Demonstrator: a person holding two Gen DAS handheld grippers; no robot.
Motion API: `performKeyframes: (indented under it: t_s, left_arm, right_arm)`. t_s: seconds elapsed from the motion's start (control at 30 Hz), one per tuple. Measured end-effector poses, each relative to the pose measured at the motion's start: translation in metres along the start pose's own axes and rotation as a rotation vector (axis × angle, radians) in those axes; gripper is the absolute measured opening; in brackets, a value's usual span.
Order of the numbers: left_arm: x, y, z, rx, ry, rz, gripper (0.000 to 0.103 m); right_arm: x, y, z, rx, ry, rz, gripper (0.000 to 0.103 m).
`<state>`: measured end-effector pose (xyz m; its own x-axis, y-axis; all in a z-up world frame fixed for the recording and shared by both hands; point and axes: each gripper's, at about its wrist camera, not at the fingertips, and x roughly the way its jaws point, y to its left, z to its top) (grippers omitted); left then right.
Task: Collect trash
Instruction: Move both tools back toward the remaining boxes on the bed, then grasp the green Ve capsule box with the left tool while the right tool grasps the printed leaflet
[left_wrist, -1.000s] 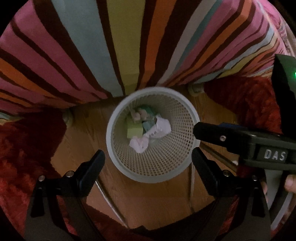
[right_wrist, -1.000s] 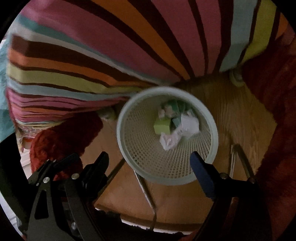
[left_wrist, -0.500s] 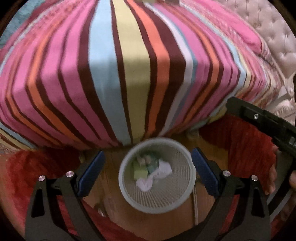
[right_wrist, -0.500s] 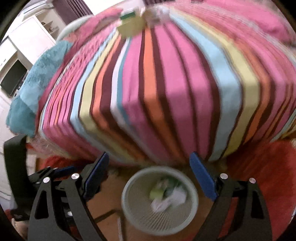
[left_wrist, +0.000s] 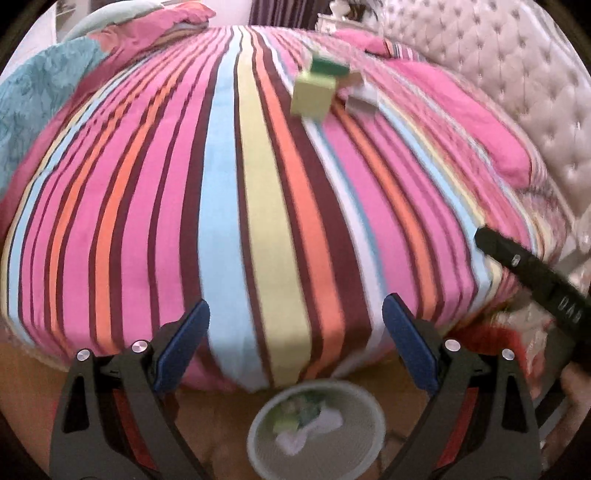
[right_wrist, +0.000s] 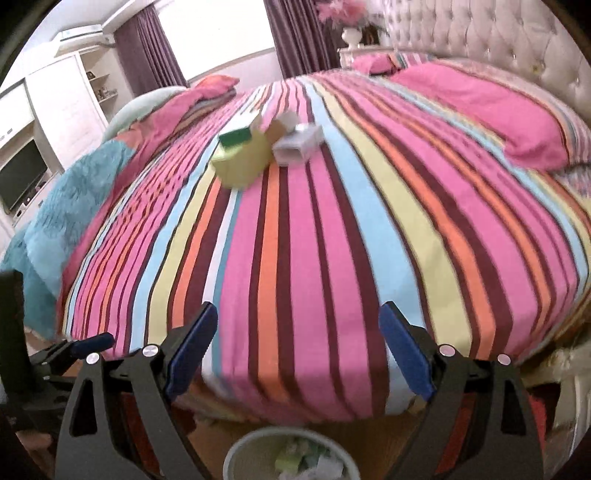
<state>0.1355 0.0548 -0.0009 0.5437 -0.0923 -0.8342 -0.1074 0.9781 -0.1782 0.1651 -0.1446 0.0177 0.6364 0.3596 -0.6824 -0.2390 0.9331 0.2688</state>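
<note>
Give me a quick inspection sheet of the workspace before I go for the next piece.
Surface: striped bedspread, mostly bare.
Job's things: yellow-green box, white box and smaller pieces, blurred, clustered mid-bed; white mesh bin on the floor at the bed's foot, crumpled paper and scraps inside.
Clutter: teal blanket on one edge; pink pillows by the headboard.
Grippers: left gripper and right gripper open, fingers empty.
Cables: nothing seen.
Surroundings: tufted headboard, white cabinets, curtains, red rug.
</note>
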Motion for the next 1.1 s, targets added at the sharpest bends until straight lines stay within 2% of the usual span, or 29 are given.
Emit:
performKeyframes:
  t_s: [0.2, 0.47, 0.7, 0.93, 1.1]
  left_arm:
    - [0.009, -0.001, 0.060, -0.056, -0.047, -0.036, 0.092]
    - [0.032, 0.007, 0.124, -0.133, -0.058, -0.073, 0.092]
    - [0.054, 0.000, 0.176, -0.113, -0.051, -0.068, 0.092]
    - [0.084, -0.013, 0.216, -0.124, -0.025, -0.070, 0.092]
    - [0.102, -0.029, 0.237, -0.094, -0.010, -0.053, 0.092]
  right_arm:
    - [0.017, 0.004, 0.035, -0.034, -0.035, -0.015, 0.085]
    - [0.054, 0.014, 0.068, -0.091, -0.052, -0.051, 0.085]
    - [0.087, 0.015, 0.087, -0.112, -0.032, -0.071, 0.085]
    - [0.110, 0.021, 0.100, -0.160, -0.018, -0.065, 0.085]
    - [0.126, 0.019, 0.109, -0.153, -0.008, -0.065, 0.085]
